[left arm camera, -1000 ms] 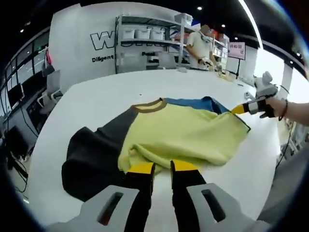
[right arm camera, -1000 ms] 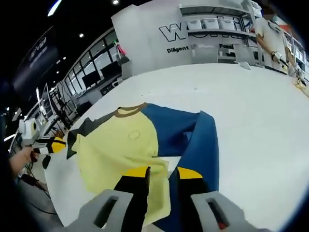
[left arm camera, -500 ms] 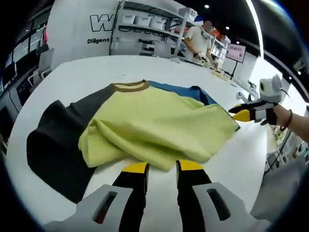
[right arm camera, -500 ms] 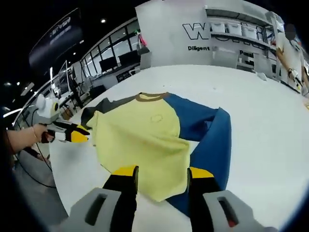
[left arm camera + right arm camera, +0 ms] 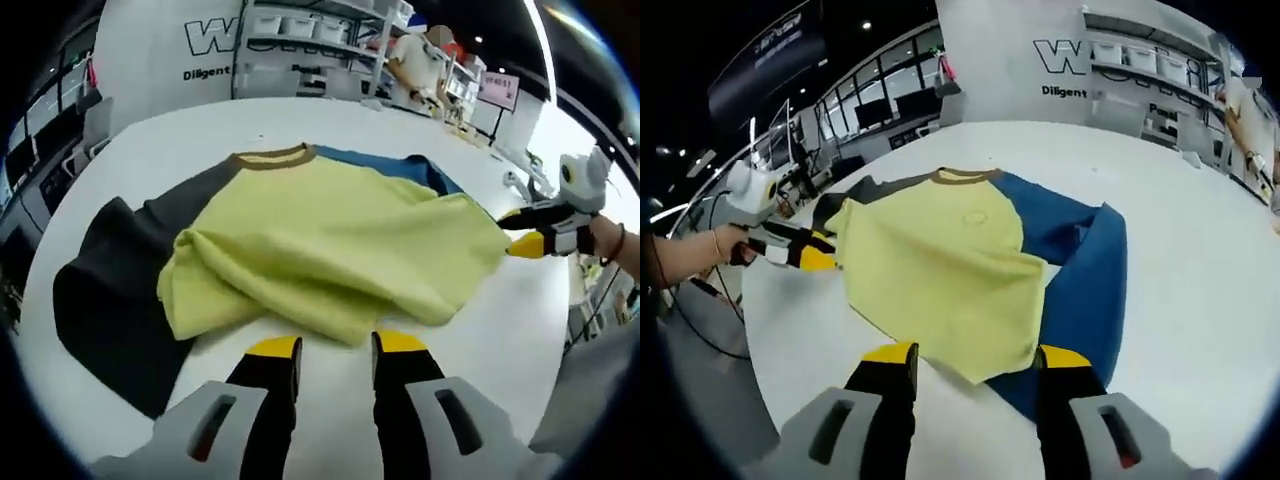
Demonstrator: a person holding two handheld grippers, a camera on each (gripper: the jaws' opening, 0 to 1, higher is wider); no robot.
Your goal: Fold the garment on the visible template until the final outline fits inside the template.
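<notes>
A garment (image 5: 330, 250) with a yellow front, a brown collar (image 5: 272, 158), a dark grey sleeve (image 5: 110, 270) and a blue sleeve (image 5: 1080, 290) is spread on a white table (image 5: 180, 130); no template outline can be made out on the surface. The yellow body is seen doubled over itself, its hem drawn up and rumpled along the near edge. The left gripper (image 5: 336, 347) is held just short of that near edge with its jaws parted and nothing between them. The right gripper (image 5: 976, 353) is likewise held apart from the cloth, jaws spread and empty, near the folded yellow corner and the blue sleeve. The step in hand is judged to be a pause between folds, the bottom fold having been laid and released. The sleeves are not yet folded in, so the outline is judged too wide. A fresh grasp on a sleeve edge is called for next, probably the grey one by the left gripper, to be carried over the yellow body and laid flat
</notes>
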